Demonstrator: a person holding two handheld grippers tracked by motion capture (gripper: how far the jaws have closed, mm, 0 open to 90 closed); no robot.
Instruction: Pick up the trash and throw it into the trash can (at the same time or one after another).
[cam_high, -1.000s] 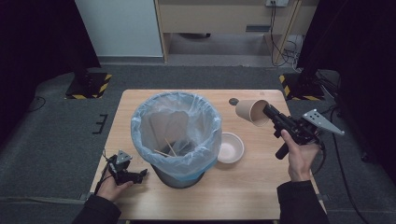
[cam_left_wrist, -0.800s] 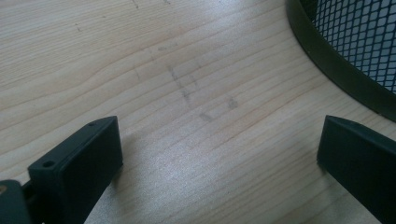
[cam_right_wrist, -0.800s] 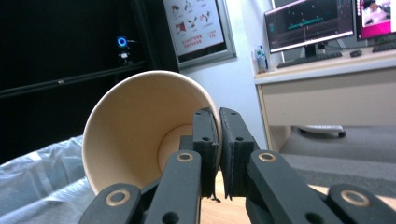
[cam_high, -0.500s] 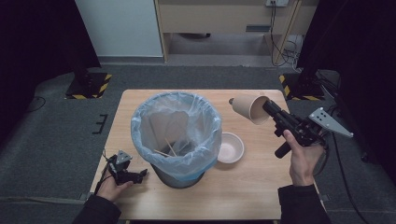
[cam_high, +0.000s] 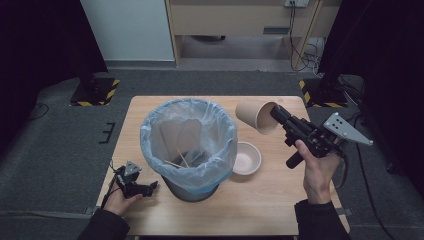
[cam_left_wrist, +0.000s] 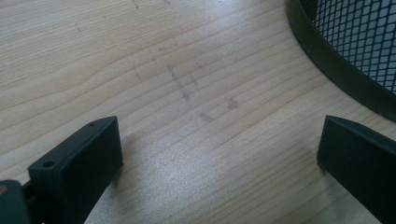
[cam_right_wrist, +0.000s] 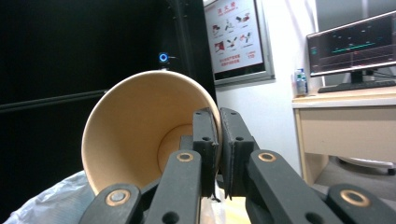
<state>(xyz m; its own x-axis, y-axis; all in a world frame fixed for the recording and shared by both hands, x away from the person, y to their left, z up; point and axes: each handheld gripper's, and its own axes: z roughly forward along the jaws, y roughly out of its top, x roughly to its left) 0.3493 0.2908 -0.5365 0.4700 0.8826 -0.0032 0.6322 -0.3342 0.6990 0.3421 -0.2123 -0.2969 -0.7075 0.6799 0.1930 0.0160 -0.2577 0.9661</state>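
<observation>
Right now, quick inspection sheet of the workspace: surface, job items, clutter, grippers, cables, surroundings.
Surface: wooden table, faint marks on it.
Job's things: paper cup held off the table, on its side, beside the mesh bin with its plastic liner; sticks lie inside.
Clutter: small white bowl right of the bin.
Grippers: right gripper pinches the cup's rim; left gripper open, low over the table.
Cables: wires on the floor behind.
Surroundings: poster, monitor, desk.
</observation>
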